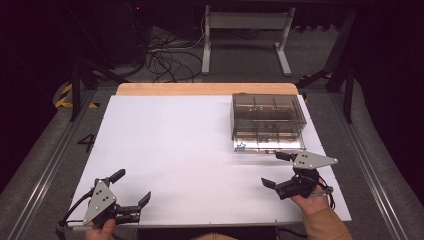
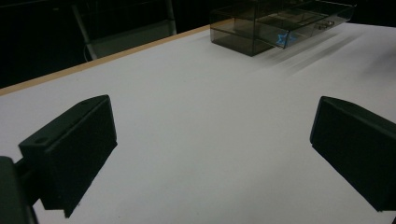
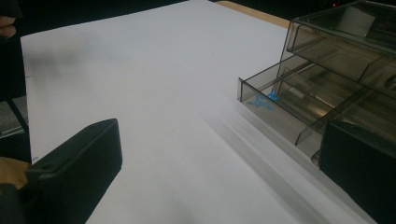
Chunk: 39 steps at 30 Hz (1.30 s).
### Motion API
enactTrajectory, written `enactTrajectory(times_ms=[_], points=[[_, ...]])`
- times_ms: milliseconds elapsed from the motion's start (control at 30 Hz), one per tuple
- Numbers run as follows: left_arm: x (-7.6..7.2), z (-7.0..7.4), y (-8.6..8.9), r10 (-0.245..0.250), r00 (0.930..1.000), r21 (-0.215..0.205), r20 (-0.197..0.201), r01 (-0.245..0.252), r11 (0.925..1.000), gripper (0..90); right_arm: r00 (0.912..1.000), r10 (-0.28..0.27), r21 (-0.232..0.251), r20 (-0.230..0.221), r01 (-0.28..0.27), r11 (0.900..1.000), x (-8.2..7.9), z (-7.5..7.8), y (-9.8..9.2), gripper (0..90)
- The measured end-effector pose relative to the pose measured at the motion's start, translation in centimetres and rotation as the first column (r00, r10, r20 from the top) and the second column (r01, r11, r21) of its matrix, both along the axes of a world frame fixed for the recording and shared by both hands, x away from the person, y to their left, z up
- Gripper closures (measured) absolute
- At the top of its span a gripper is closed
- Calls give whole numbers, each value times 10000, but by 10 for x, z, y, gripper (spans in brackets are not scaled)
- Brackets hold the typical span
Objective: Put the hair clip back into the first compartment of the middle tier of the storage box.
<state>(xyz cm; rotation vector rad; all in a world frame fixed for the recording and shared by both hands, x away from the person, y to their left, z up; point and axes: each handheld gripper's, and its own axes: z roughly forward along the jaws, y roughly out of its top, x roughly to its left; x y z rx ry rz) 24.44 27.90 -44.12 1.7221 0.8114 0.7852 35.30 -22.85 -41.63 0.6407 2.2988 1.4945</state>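
A clear smoky plastic drawer box [image 1: 268,119] stands at the table's far right, its lower drawer [image 1: 270,144] pulled out toward me. A small blue item [image 1: 241,147] lies in the drawer's front left corner. My right gripper [image 1: 278,169] is open just in front of that drawer, empty; in the right gripper view the drawer [image 3: 299,100] and blue item [image 3: 264,101] lie close ahead. At the near left corner my left gripper [image 1: 131,187] is open and empty. The left gripper view has the box [image 2: 275,25] far off.
A white sheet [image 1: 175,150] covers the table, with a wooden edge [image 1: 205,89] along the far side. Beyond the table are a white desk frame [image 1: 245,35] and a tangle of cables [image 1: 167,57] on the floor.
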Motion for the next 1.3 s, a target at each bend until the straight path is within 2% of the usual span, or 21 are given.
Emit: enactTrajectory(times_ms=[267, 600, 900, 1100, 1167, 1300], points=[[0, -1, -1, 2, 10000, 49, 61, -2, 10000, 11, 9994, -133, -130, -322, 128, 9998, -2, -13, -4, 4], [1, -2, 0, -40, 10000, 61, -4, 40, 10000, 11, 9995, -151, -119, -294, 148, 9998, -5, -27, -10, 4], [2, -3, 0, 19, 10000, 7, -25, -19, 10000, 11, 9979, -133, -193, -632, 121, 9997, -10, -39, -11, 5], [2, -4, 0, -24, 10000, 26, -18, 24, 10000, 11, 9969, -113, -253, -785, 93, 9996, -13, -45, -10, 7], [2, -4, 0, -27, 10000, 52, 5, 27, 10000, 11, 9969, -123, -425, -772, 90, 9991, -13, -46, -9, 8], [2, -3, 0, -40, 10000, 45, 1, 40, 10000, 11, 9973, -140, -405, -717, 111, 9991, -12, -45, -9, 8]])
